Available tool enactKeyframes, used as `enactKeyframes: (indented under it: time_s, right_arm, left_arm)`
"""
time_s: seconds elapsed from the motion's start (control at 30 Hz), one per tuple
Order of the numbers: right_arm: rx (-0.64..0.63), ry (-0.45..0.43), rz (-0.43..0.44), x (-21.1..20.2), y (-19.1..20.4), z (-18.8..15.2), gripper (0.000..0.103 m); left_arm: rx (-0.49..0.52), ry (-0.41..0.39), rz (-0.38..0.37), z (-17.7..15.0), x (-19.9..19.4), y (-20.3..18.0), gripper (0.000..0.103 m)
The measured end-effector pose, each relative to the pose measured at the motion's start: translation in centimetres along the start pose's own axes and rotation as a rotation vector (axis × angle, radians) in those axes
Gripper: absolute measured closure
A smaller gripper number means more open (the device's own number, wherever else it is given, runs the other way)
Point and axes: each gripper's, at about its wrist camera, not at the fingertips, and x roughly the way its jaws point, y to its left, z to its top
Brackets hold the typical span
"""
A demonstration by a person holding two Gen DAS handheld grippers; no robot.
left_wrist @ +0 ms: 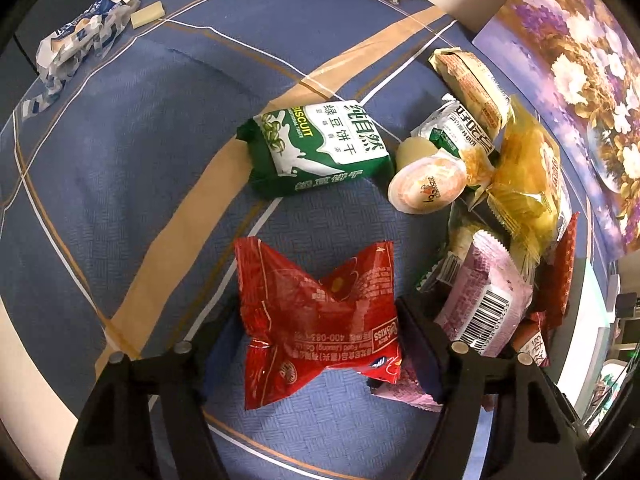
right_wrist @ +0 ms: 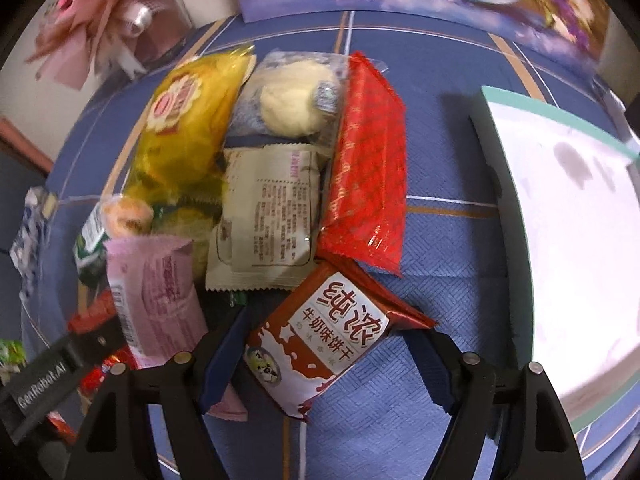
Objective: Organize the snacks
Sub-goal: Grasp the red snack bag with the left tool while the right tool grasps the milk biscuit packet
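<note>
Left gripper (left_wrist: 320, 344) pointing steeply down, jaws clamped on red snack packet (left_wrist: 316, 320) over blue tablecloth (left_wrist: 140, 140). Right gripper (right_wrist: 332, 356) likewise angled down, jaws pinching brown-white biscuit pack (right_wrist: 320, 344) beside snack pile (right_wrist: 248, 184), near white tray (right_wrist: 580, 240).

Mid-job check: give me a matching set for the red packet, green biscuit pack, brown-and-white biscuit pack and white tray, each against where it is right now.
Things:
1. red packet
2. green biscuit pack
3. brown-and-white biscuit pack
4. white tray

Places:
A. between the right claw fingers
B. flat on the blue cloth, beyond the left claw
C. on the cloth to the right of the right claw
D. between the left claw fingers

Pairs: 1-D, 2-B, 3-A, 4-C
</note>
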Motion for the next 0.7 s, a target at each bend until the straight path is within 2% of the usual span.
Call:
enactKeyframes:
  time_s: [0.27, 0.4, 0.57, 0.7]
  right_arm:
    - [0.001, 0.048, 0.002, 0.2, -0.6, -0.5, 0.026]
    - [-0.009, 0.061, -0.028, 0.0, -1.1, -1.1, 0.045]
    - [-0.022, 0.058, -0.046, 0.1, -1.5, -1.4, 0.056]
    - [-0.045, 0.047, -0.064, 0.2, -1.8, -2.1, 0.057]
  left_arm:
    - [0.015, 0.0, 0.009, -0.6, -0.2, 0.1, 0.027]
    - [0.013, 0.001, 0.005, -0.7, -0.1, 0.0, 0.027]
    - [0.013, 0.001, 0.003, -0.9, -0.3, 0.5, 0.028]
    - [0.011, -0.003, 0.022, -0.8, -0.5, 0.7, 0.039]
